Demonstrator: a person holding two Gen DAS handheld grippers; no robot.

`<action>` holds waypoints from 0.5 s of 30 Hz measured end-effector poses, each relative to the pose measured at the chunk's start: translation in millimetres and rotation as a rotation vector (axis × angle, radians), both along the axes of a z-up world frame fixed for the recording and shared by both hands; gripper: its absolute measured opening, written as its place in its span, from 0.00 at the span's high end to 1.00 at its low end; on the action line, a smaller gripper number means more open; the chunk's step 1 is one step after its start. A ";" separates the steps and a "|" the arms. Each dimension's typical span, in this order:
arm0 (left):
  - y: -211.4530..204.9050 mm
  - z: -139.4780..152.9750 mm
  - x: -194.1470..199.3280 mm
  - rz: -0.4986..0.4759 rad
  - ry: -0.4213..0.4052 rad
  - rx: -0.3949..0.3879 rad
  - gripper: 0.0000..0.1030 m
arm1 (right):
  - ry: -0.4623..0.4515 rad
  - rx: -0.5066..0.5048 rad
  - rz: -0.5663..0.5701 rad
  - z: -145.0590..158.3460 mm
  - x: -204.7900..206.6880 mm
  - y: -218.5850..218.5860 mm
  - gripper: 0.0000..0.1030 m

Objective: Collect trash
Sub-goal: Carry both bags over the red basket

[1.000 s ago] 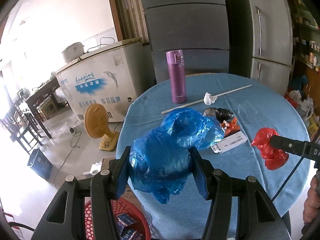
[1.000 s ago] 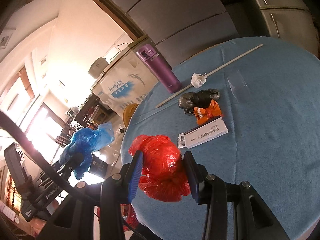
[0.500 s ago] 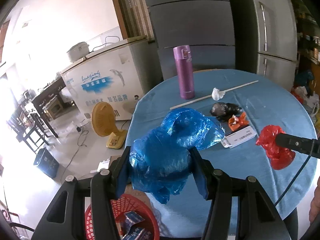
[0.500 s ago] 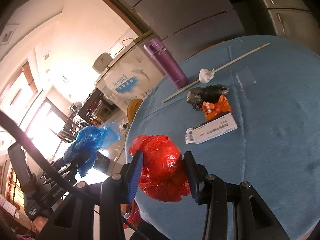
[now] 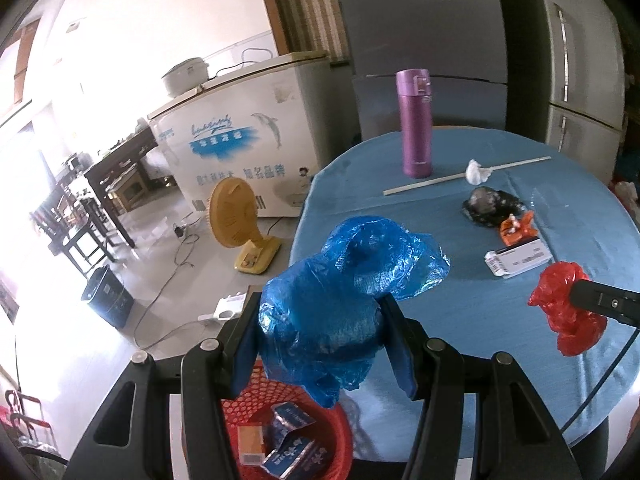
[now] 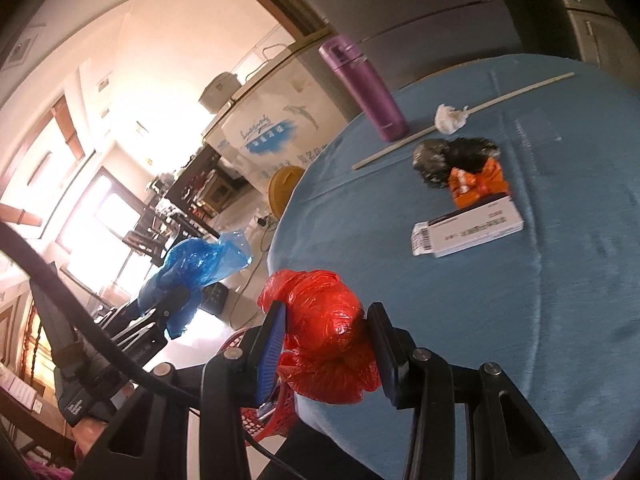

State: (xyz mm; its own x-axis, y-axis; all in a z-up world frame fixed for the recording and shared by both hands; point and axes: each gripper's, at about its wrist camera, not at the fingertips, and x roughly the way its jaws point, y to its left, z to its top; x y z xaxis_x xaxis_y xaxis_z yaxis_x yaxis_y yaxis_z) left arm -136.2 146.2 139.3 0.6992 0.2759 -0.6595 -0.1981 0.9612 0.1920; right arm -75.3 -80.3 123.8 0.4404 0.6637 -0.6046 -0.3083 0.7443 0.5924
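Blue plastic bag (image 5: 320,320), clamped in my left gripper (image 5: 322,344), has swung out over the red basket (image 5: 340,436) off the worktop's (image 5: 460,312) near-left edge; my right gripper (image 6: 326,348) grips the red bag (image 6: 324,336), both ready to drop.

no clearly legible text; blurred blue script on chest freezer (image 5: 240,140)
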 end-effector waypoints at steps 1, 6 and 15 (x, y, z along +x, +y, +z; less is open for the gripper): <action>2.7 -1.0 -0.5 0.007 0.001 0.000 0.44 | 0.001 -0.002 0.007 0.0 0.5 3.4 0.57; 19.2 -7.0 -5.4 0.051 0.010 0.005 0.44 | -0.006 -0.023 0.068 1.2 2.8 29.1 0.57; 55.0 -21.3 -18.5 0.145 0.045 0.006 0.44 | -0.021 -0.058 0.187 1.0 6.2 84.1 0.57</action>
State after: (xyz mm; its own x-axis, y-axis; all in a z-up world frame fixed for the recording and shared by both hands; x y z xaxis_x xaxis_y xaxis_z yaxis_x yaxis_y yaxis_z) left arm -154.7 201.2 118.1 0.6219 0.3759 -0.6870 -0.3255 0.9220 0.2098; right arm -69.1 3.8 124.8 0.3256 0.6991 -0.6366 -0.4561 0.7059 0.5420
